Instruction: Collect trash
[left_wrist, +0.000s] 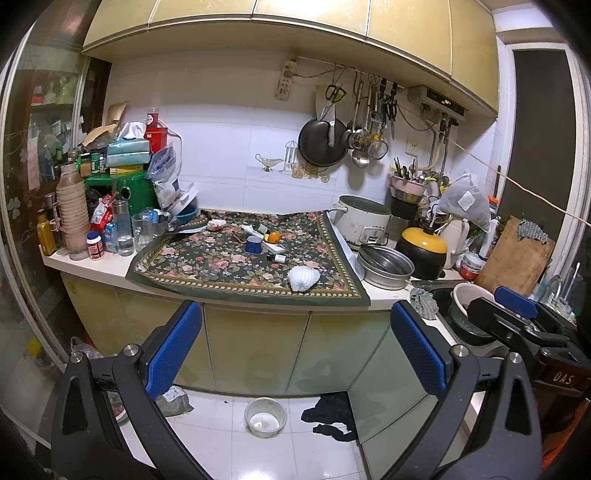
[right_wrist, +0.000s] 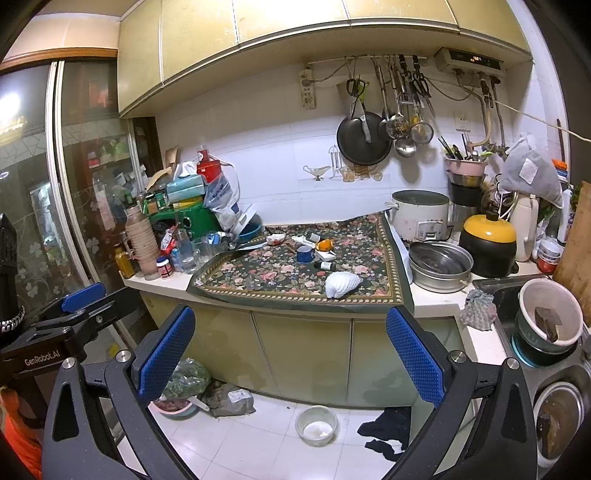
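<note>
1. Trash: I count several small pieces on the floral cloth (left_wrist: 236, 266) that covers the middle of the desk (left_wrist: 92, 267). One crumpled white paper (left_wrist: 216, 224) lies near the cloth's back edge, one orange peel (left_wrist: 273, 237) sits further right, and one white ribbed wrapper (left_wrist: 302, 277) lies near the front edge.
2. Among the trash stand one blue cup (left_wrist: 253, 244), just beside the peel, and one small dark bottle (left_wrist: 277, 258), lying on its side.
3. Left tongs (left_wrist: 295, 347): I hold them wide open and empty, both blue pads apart, in front of the cabinet doors below the desk, well short of the cloth.
4. Right tongs (right_wrist: 291, 347): likewise spread open and gripping nothing, facing the same cabinet doors.
5. Right of the cloth I count one white rice cooker (right_wrist: 421, 218), one steel pot (right_wrist: 439, 267) and one black pot with a yellow lid (right_wrist: 487, 245).
6. On the floor I see one glass bowl (right_wrist: 316, 424) and one dark rag (right_wrist: 388, 430) close beside it.
7. One dark pan (right_wrist: 364, 138) hangs on the tiled wall, next to a row of ladles and scissors too crowded to count.
</note>
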